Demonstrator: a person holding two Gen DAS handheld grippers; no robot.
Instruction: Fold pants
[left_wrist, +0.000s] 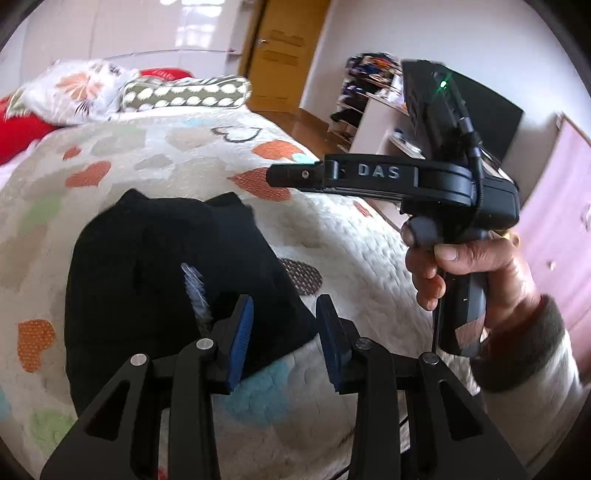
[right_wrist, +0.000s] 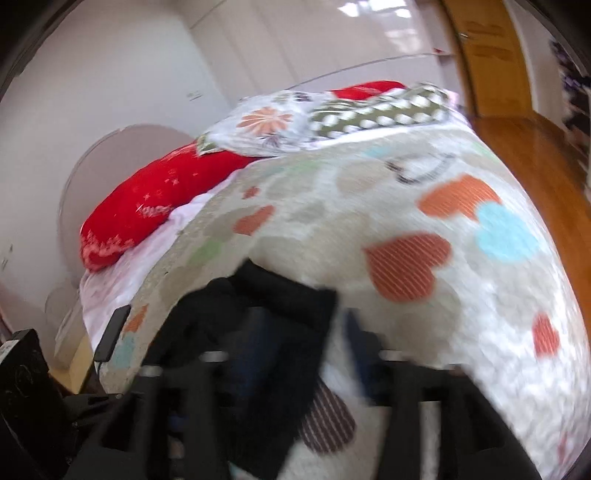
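The black pants lie in a folded bundle on the heart-patterned quilt. A pale ribbed strip sticks up from the cloth. My left gripper hovers over the bundle's near right edge. Its blue pads stand apart with nothing between them. My right gripper is held by a hand above the quilt to the right of the pants. In the blurred right wrist view, the right gripper stands open above the pants and the quilt, gripping nothing.
Pillows and a red cushion lie at the head of the bed. Beyond the bed's right edge are the wooden floor, a door, a cluttered shelf and a pink cabinet.
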